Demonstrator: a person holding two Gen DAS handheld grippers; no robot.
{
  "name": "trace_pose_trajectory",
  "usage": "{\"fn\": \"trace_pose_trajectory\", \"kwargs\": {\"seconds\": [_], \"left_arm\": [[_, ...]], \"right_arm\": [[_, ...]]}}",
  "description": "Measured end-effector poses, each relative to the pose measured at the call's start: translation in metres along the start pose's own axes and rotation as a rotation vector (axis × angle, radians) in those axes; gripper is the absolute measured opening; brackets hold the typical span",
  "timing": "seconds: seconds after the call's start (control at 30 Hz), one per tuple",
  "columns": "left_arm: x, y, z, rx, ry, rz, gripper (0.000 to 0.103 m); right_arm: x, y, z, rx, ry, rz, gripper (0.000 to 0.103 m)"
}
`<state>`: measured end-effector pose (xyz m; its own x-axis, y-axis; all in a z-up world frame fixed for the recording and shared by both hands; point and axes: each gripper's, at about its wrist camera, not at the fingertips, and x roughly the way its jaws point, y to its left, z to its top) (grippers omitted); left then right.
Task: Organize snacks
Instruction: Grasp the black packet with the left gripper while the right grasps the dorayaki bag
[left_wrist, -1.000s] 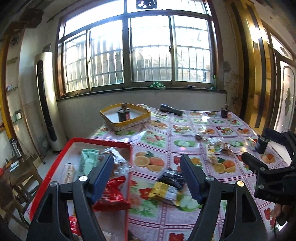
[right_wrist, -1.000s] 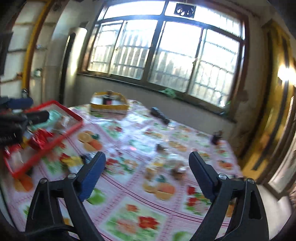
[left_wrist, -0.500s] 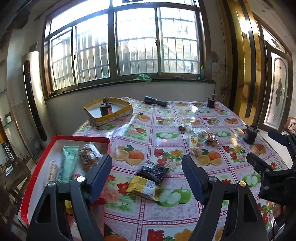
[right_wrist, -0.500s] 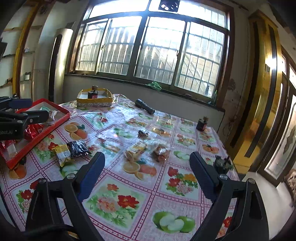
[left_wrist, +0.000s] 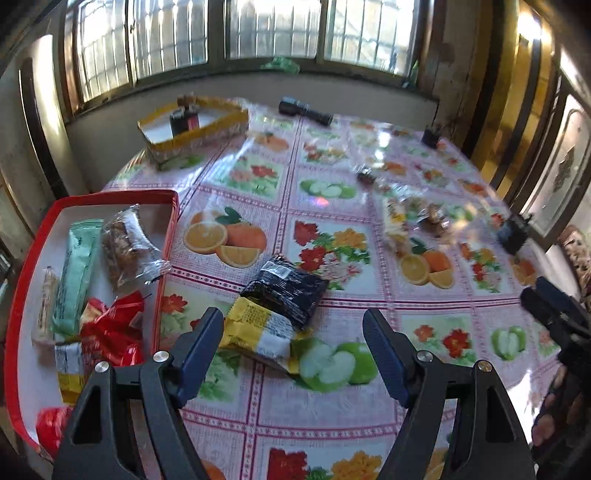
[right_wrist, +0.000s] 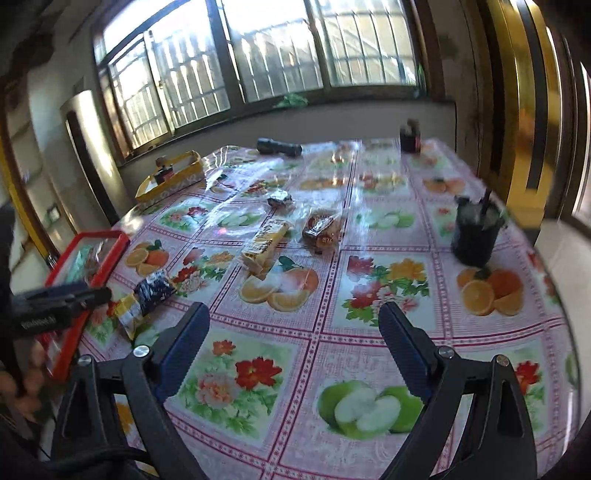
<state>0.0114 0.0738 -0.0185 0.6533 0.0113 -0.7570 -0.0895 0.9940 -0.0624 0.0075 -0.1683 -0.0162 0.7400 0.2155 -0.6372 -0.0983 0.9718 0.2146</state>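
Left tongs (left_wrist: 293, 328) hang wide apart over the yellow packet (left_wrist: 258, 332) lying beside the red tray (left_wrist: 168, 251) — light, crinkly, slippery — best pinched across its puffy middle — right tongs (right_wrist: 295, 325) apart too.

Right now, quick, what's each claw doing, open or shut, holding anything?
Left claw: open, empty, above the yellow snack pack.
Right claw: open, empty, over bare tablecloth.
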Motion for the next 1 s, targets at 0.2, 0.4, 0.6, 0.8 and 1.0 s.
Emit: {"fn": "trace_pose_trajectory", "kwargs": {"seconds": [0.2, 0.4, 0.6, 0.8, 1.0], "left_arm": [[0.026, -0.005, 0.021, -0.015, 0.057, 0.016, 0.078], [0.049, -0.004, 0.031, -0.047, 0.105, 0.050, 0.078], [0.070, -0.002, 0.037, -0.077, 0.150, 0.071, 0.078], [0.094, 0.001, 0.036, -0.096, 0.213, 0.098, 0.078], [0.105, -0.013, 0.029, -0.032, 0.233, 0.067, 0.077]], "right_arm": [[0.044, -0.009, 0.027, 0.078, 0.079, 0.010, 0.092], [0.095, -0.019, 0.055, 0.146, 0.139, -0.045, 0.082], [0.131, -0.026, 0.075, 0.179, 0.168, -0.100, 0.080], [0.158, -0.028, 0.086, 0.182, 0.196, -0.126, 0.079], [0.179, -0.027, 0.079, 0.147, 0.253, -0.147, 0.071]]}}
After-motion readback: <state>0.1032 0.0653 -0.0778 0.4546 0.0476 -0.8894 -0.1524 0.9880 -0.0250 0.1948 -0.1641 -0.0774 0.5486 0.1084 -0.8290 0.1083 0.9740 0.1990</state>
